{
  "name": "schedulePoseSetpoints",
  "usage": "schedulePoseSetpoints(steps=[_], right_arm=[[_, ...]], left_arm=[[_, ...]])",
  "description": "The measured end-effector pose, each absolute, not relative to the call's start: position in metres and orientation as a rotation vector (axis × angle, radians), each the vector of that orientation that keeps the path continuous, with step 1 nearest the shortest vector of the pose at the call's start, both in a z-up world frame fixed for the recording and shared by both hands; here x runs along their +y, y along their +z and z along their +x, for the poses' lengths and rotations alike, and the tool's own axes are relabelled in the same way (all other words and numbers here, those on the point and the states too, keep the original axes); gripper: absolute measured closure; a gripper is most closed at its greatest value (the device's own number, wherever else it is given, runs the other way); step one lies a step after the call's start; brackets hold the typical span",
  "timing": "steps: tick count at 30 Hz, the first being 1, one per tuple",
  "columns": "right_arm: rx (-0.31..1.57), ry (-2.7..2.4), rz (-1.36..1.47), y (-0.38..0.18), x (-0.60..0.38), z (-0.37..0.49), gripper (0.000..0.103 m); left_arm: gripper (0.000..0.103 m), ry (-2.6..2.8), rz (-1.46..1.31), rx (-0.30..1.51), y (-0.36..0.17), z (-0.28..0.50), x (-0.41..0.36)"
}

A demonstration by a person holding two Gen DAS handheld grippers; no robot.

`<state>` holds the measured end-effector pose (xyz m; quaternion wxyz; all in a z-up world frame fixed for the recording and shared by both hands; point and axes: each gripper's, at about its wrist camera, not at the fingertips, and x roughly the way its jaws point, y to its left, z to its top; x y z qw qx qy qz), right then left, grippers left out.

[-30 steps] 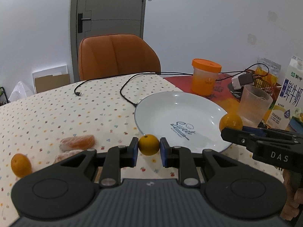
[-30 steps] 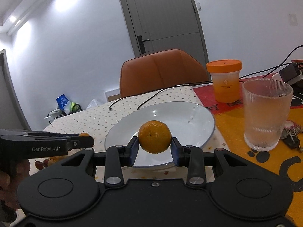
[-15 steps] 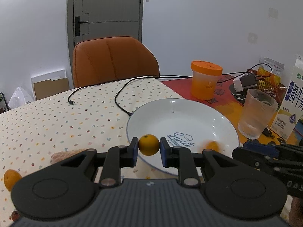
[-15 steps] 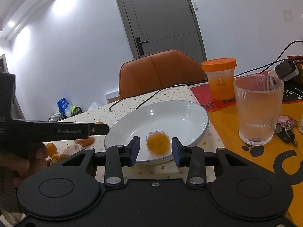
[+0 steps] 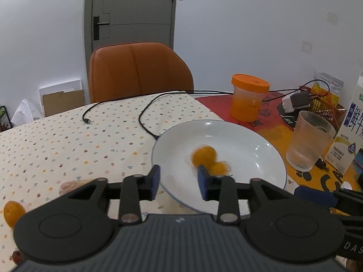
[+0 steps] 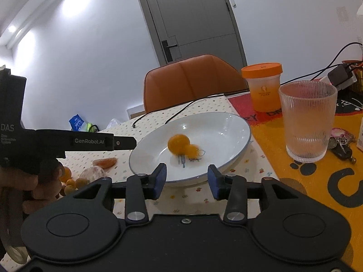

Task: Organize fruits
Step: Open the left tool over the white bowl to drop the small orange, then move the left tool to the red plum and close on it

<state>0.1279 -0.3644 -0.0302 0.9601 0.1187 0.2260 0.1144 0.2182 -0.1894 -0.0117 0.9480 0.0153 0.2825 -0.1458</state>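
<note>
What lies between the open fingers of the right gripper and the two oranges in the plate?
Only bare plate: the right wrist view shows nothing between the right gripper and the two oranges.

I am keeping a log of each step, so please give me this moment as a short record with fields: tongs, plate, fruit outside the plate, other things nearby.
left tongs: open, empty
right tongs: open, empty
plate: holds two oranges, big orange and small orange, blurred
fruit outside plate: one orange and small fruits on the dotted tablecloth
nearby: glass, orange-lid jar
</note>
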Motion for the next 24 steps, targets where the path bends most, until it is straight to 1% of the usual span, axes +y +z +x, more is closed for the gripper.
schedulePoseSetpoints(steps=[1,3,6,8,11,13,15,17,19,24], right_arm=[[0.458,0.233,0.239,-0.03,-0.363,0.127,0.057],[0.46,0.235,0.235,-0.031,-0.36,0.125,0.055],[0.47,0.241,0.234,-0.032,-0.356,0.124,0.052],[0.478,0.245,0.229,-0.033,-0.352,0.123,0.048],[0.484,0.249,0.219,-0.032,-0.346,0.121,0.042],[0.485,0.252,0.215,-0.031,-0.342,0.12,0.04],[0.488,0.259,0.216,-0.031,-0.338,0.118,0.037],[0.489,0.263,0.213,-0.029,-0.334,0.118,0.03],[0.486,0.267,0.204,-0.028,-0.329,0.117,0.027],[0.488,0.279,0.209,-0.026,-0.319,0.117,0.015]], left_arm=[[0.057,-0.29,0.03,0.575,-0.011,0.217,-0.186],[0.051,-0.275,0.025,0.573,-0.011,0.215,-0.18],[0.047,-0.246,0.014,0.575,-0.009,0.211,-0.168],[0.044,-0.228,0.001,0.575,-0.009,0.208,-0.158],[0.036,-0.194,-0.014,0.57,-0.009,0.202,-0.144],[0.028,-0.173,-0.019,0.569,-0.008,0.198,-0.137],[0.026,-0.155,-0.023,0.566,-0.008,0.194,-0.128],[0.025,-0.144,-0.027,0.567,-0.009,0.19,-0.12],[0.024,-0.13,-0.027,0.571,-0.009,0.186,-0.113],[0.023,-0.101,-0.041,0.566,-0.01,0.175,-0.094]])
